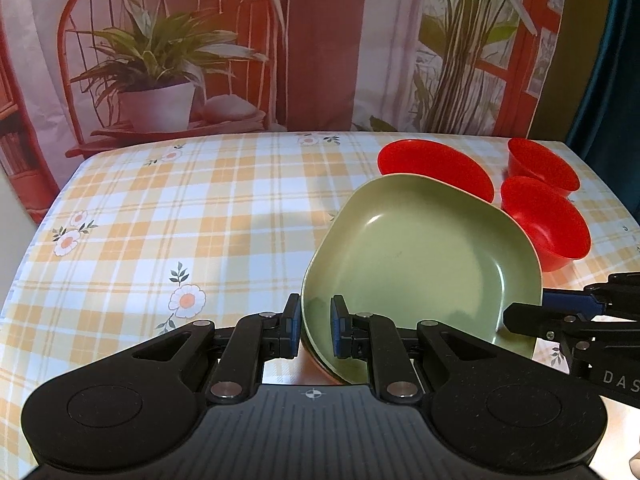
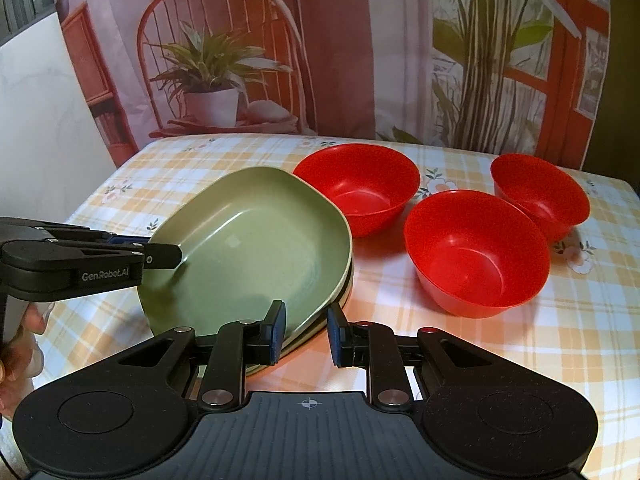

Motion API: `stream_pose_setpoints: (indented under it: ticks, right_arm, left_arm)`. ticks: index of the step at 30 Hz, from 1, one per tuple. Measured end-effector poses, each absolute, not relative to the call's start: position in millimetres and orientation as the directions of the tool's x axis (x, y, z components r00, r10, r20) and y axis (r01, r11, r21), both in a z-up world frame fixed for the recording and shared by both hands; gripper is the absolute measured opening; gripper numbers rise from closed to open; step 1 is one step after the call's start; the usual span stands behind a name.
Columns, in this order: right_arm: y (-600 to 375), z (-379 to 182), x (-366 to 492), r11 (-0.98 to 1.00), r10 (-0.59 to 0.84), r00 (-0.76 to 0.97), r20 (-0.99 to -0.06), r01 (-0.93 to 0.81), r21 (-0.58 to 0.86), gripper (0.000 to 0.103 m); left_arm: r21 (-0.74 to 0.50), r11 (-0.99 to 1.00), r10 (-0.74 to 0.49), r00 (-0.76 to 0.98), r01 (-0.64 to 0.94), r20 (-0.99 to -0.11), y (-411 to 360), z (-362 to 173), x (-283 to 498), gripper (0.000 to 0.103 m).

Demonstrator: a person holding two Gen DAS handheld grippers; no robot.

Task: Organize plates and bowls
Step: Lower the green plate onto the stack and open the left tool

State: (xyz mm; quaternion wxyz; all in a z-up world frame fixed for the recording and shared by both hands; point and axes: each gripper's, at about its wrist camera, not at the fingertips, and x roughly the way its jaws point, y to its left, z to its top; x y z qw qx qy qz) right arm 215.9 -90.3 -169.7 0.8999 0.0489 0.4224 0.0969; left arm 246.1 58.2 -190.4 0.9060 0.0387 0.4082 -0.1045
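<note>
So both grippers are on the green plates right now. Left gripper (image 1: 315,326) is clamped on the near rim of the top green plate (image 1: 416,252), one pad inside the rim and one outside. Right gripper (image 2: 306,334) is pinching the rim too, at the plates' right-hand edge, over the stack of green plates (image 2: 252,256); the top one sits tilted above the ones under it. Three red bowls (image 2: 476,252) stand just beside the plates on the checked tablecloth (image 1: 160,220), apart from each other. A hand (image 2: 20,344) shows at the left edge of the right wrist view.
</note>
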Motion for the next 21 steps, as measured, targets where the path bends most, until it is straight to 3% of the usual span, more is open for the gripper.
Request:
stream_pose_setpoints:
  ticks: [10,21]
  right_arm:
    - [-87.9,-168.0,213.2,0.974,0.225,0.623,-0.749,-0.149,0.169,0.025]
    - [-90.8,-164.4,208.9,0.976,0.217,0.639,-0.738,-0.159,0.150,0.018]
  left_arm:
    - [-0.026,0.977,-0.162,0.649,0.213,-0.743,60.3,-191.7,246.7,0.016]
    - [-0.039,0.978,-0.165,0.648,0.204,-0.744,61.7,-190.4,243.4,0.016]
